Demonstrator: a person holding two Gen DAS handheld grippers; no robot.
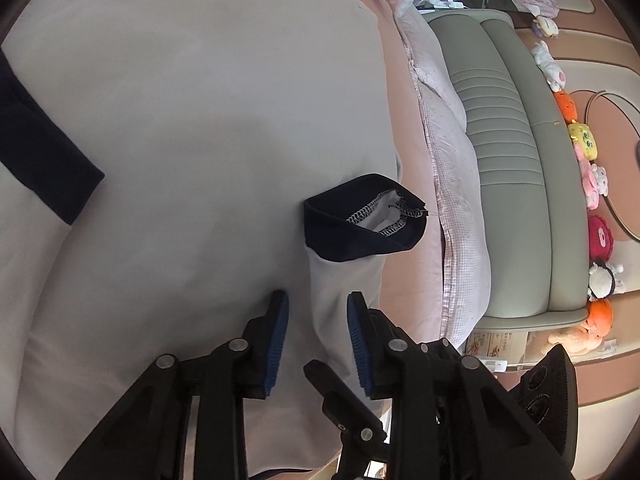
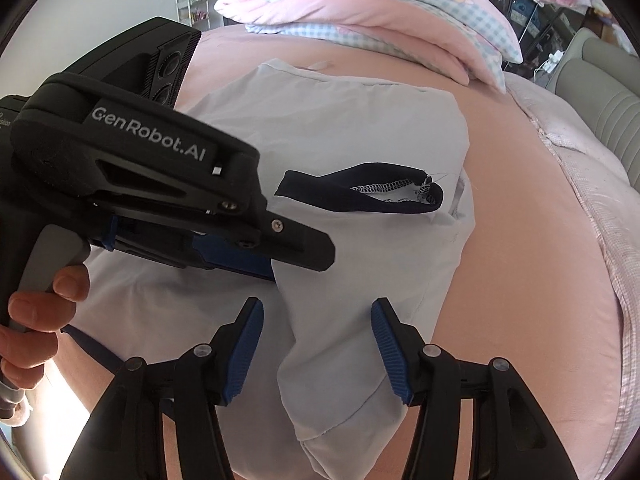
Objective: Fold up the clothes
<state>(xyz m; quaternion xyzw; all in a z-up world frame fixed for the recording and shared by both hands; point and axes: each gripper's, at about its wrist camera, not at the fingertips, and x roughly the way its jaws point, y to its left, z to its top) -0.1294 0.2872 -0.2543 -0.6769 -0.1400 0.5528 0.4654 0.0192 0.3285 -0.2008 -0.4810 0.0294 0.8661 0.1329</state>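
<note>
A pale grey shirt (image 1: 192, 128) lies spread on the pink bed (image 2: 528, 240). One sleeve, ending in a navy cuff (image 1: 352, 236), is folded over the shirt's body (image 2: 340, 128). My left gripper (image 1: 316, 320) stands over that sleeve (image 2: 344, 328), jaws a little apart and sleeve cloth between the pads, which are not visibly pressing. In the right wrist view the left gripper (image 2: 280, 268) comes in from the left, its tip at the sleeve's edge. My right gripper (image 2: 318, 344) is open wide astride the sleeve's lower part. A second navy cuff (image 1: 44, 152) lies far left.
A folded pink and checked quilt (image 2: 360, 12) sits at the bed's far end. A grey-green sofa (image 1: 508, 160) runs along the bed, with several plush toys (image 1: 592, 184) behind it. A person's hand (image 2: 36, 312) holds the left gripper's handle. The right gripper's body (image 1: 548, 380) shows at the lower right.
</note>
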